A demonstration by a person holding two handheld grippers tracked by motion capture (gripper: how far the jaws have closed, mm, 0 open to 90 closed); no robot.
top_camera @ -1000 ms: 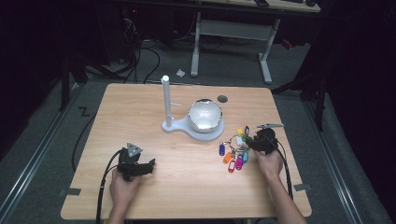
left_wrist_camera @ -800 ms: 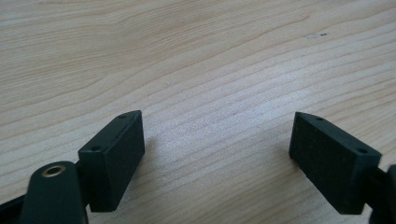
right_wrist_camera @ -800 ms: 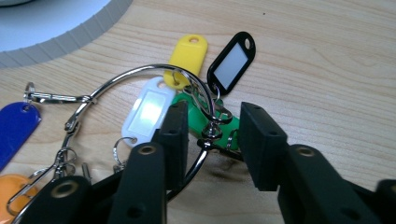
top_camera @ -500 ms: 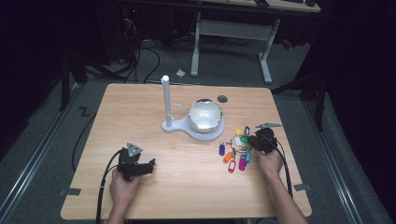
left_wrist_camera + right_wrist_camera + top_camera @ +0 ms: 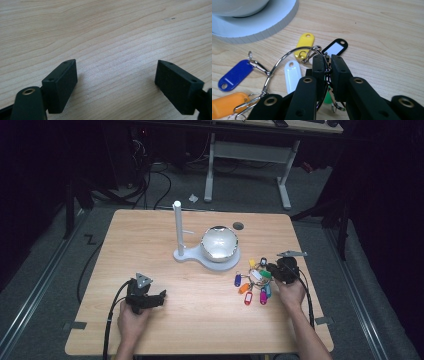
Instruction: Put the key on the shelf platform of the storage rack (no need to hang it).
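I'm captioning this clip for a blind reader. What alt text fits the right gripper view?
The right gripper is shut on a metal key ring lying on a wooden table. Yellow, black, white, blue and orange tags fan out around it, below a white base.

Each hand-held gripper (image 5: pixel 161 296) is black, with brass-ringed screw holes, flat rectangular pads, a grey three-cornered plate and a trailing black cable.

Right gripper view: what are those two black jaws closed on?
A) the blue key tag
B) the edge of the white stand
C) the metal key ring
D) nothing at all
C: the right gripper has its jaws pressed together on the wire of the metal key ring, while the blue key tag lies apart at the side.
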